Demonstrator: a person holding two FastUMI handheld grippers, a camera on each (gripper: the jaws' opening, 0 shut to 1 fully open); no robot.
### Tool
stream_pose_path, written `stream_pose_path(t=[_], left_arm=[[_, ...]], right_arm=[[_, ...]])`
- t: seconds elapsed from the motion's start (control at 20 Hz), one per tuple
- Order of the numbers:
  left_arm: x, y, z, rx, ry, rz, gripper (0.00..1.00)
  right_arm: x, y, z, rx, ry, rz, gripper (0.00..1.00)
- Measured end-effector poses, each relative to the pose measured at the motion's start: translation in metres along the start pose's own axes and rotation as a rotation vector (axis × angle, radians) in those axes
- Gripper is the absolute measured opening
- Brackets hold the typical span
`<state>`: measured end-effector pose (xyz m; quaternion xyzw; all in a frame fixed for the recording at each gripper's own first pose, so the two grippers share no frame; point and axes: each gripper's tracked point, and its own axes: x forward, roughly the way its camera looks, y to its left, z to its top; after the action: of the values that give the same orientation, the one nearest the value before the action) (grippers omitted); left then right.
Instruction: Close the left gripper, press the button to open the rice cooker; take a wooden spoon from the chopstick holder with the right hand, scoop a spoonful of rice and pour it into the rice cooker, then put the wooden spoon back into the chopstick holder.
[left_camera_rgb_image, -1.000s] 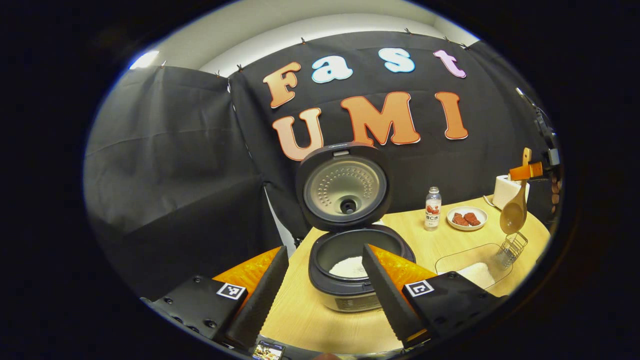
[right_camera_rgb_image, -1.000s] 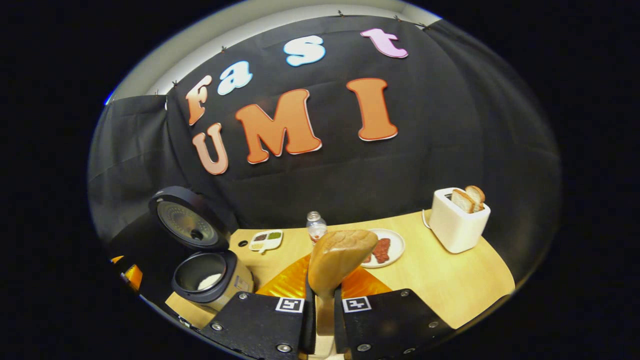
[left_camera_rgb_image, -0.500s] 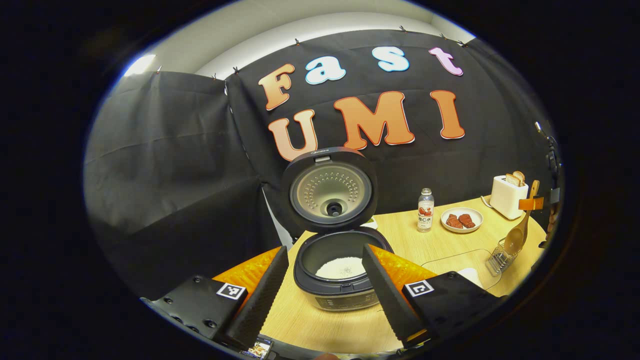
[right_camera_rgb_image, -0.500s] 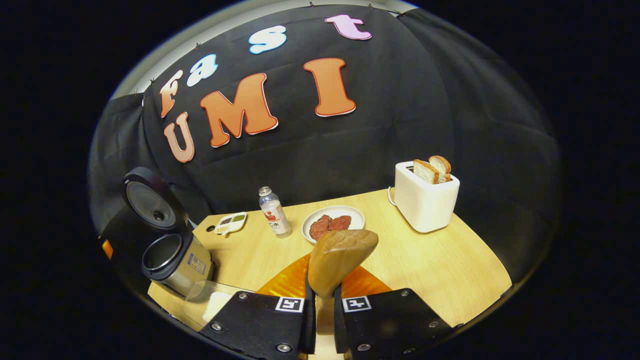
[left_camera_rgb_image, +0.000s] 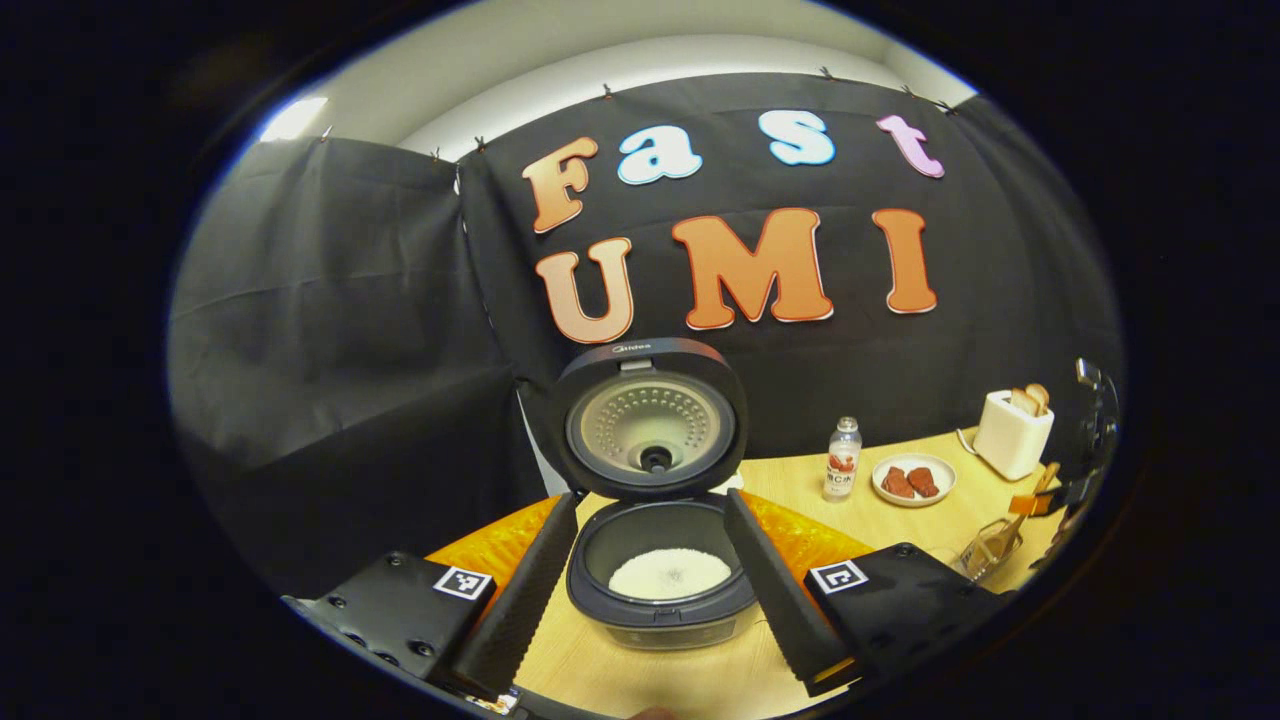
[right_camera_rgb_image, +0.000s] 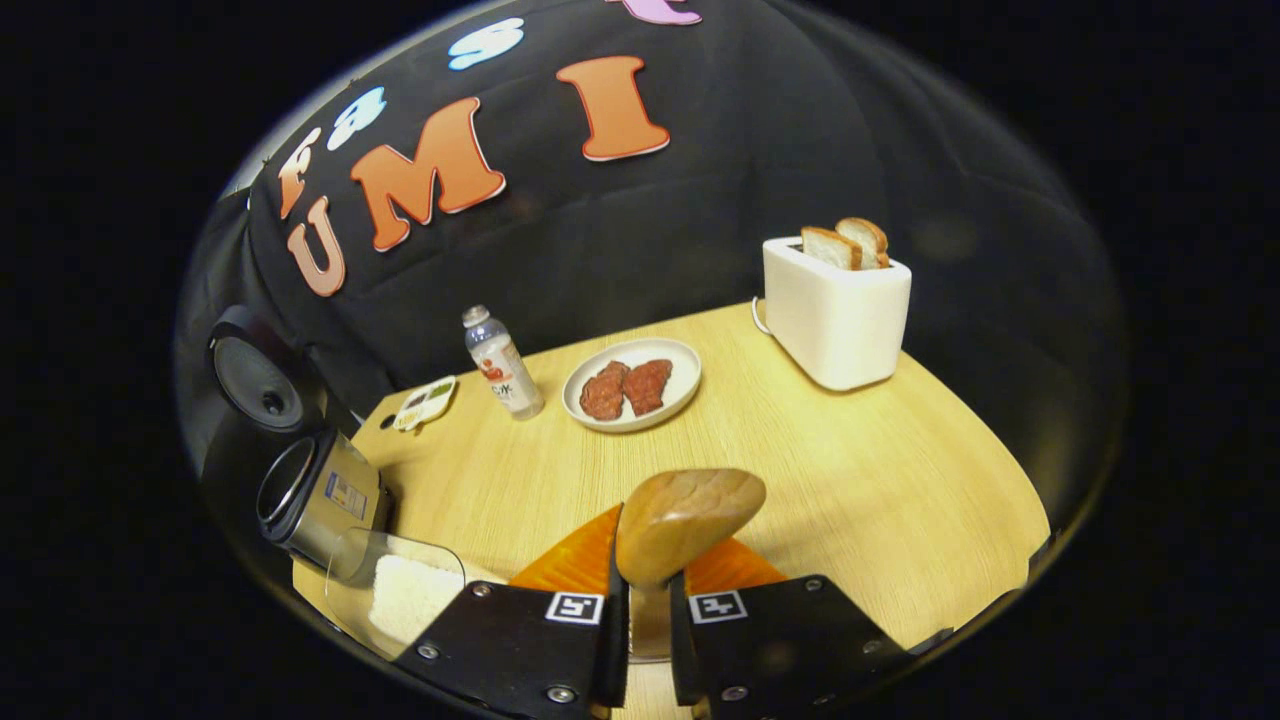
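Wooden spoon (right_camera_rgb_image: 688, 512) lowered, still clamped in right claw (right_camera_rgb_image: 648, 610) | left claw (left_camera_rgb_image: 650, 590) stays open

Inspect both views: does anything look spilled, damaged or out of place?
Nothing stands out. The rice cooker stands upright, lid open, rice inside; the table shows no spilled grains; the wooden spoon sits between the right gripper's fingers.

The pale wood desk (right_camera_rgb_image: 860, 480) fills the lower middle of the right gripper view. On it stand a toaster (right_camera_rgb_image: 835, 310) at upper right, a plate (right_camera_rgb_image: 632, 384) at centre, a bottle (right_camera_rgb_image: 500, 362) left of it, a small dish (right_camera_rgb_image: 424, 402), the cooker (right_camera_rgb_image: 318, 492) and a clear box (right_camera_rgb_image: 400, 590) at lower left.
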<state>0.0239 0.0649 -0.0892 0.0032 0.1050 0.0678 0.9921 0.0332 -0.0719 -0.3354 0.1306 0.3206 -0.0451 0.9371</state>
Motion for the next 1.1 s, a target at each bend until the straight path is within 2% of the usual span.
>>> stream_pose_path(t=[0.15,0.2,0.3,0.4,0.45,0.5,0.55,0.6,0.7,0.85,0.9,1.0,1.1], left_arm=[[0.034,0.008,0.036,-0.071,-0.010,0.009,1.00],[0.045,0.008,0.050,-0.087,-0.010,0.001,0.92],[0.070,0.015,0.077,-0.117,-0.011,0.006,0.92],[0.094,0.020,0.103,-0.130,-0.025,0.022,0.92],[0.106,0.021,0.117,-0.122,-0.045,0.037,1.00],[0.117,0.019,0.129,-0.109,-0.060,0.053,0.93],[0.129,0.016,0.140,-0.100,-0.079,0.061,0.96],[0.142,0.009,0.146,-0.088,-0.074,0.063,0.99],[0.166,0.002,0.147,-0.067,-0.028,0.064,0.93],[0.196,0.006,0.138,-0.019,0.054,0.100,0.93],[0.204,0.009,0.128,0.001,0.097,0.119,0.99],[0.221,0.013,0.101,0.000,0.187,0.136,1.00],[0.221,0.013,0.079,-0.046,0.274,0.138,1.00]], right_arm=[[-0.008,-0.013,0.000,-0.027,0.047,-0.060,0.23],[-0.012,-0.017,0.006,-0.033,0.044,-0.082,0.25],[-0.025,-0.019,0.026,-0.028,0.008,-0.098,0.37],[-0.039,-0.019,0.044,-0.035,-0.021,-0.113,0.54],[-0.046,-0.019,0.054,-0.045,-0.042,-0.123,0.65],[-0.056,-0.016,0.065,-0.051,-0.064,-0.128,0.69],[-0.062,-0.014,0.074,-0.054,-0.081,-0.132,0.74],[-0.068,-0.010,0.080,-0.056,-0.091,-0.131,0.75],[-0.078,-0.003,0.093,-0.063,-0.113,-0.132,0.76],[-0.090,0.006,0.101,-0.074,-0.132,-0.124,0.76],[-0.092,0.010,0.100,-0.078,-0.131,-0.121,0.76],[-0.094,0.015,0.100,-0.085,-0.121,-0.114,0.76],[-0.095,0.018,0.094,-0.103,-0.093,-0.115,0.76]])
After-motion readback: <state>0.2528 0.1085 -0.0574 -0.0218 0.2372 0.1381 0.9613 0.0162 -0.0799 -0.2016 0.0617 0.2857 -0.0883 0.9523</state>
